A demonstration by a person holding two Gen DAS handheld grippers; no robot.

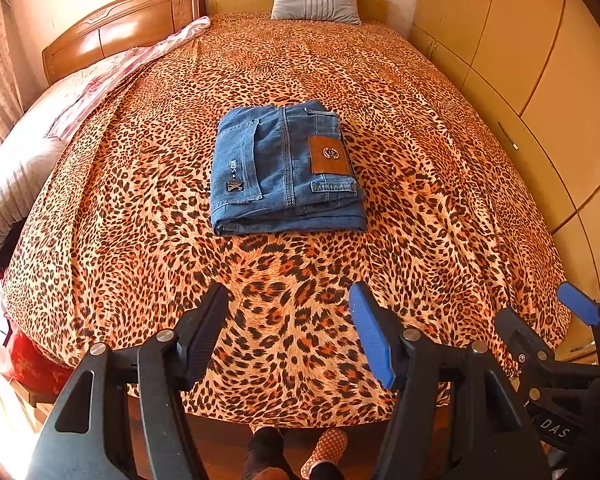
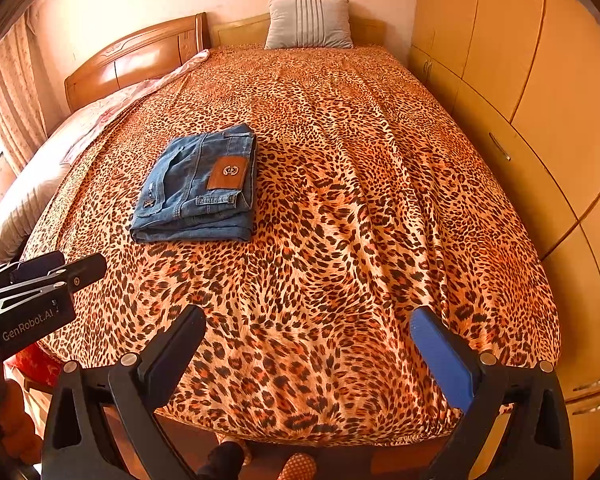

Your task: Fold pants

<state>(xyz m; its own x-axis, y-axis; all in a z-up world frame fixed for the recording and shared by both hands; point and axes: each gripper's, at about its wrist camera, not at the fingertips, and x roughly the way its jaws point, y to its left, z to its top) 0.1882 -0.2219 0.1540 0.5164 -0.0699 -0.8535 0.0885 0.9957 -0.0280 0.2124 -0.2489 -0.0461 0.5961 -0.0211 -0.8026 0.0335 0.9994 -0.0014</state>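
Blue jeans (image 1: 284, 172) lie folded into a compact rectangle on the leopard-print bed (image 1: 420, 160), back pocket and brown leather patch facing up. They also show in the right wrist view (image 2: 196, 192), left of centre. My left gripper (image 1: 290, 312) is open and empty, held above the bed's near edge, well short of the jeans. My right gripper (image 2: 308, 332) is open and empty, also over the near edge, to the right of the jeans. The right gripper shows at the right edge of the left wrist view (image 1: 572, 312); the left gripper shows at the left edge of the right wrist view (image 2: 52, 272).
A grey pillow (image 1: 316, 0) leans on the headboard at the far end. A pink quilt (image 1: 80, 100) lies along the bed's left side. Wooden wardrobes (image 1: 520, 60) stand close along the right. The person's feet (image 1: 324, 452) stand at the bed's foot.
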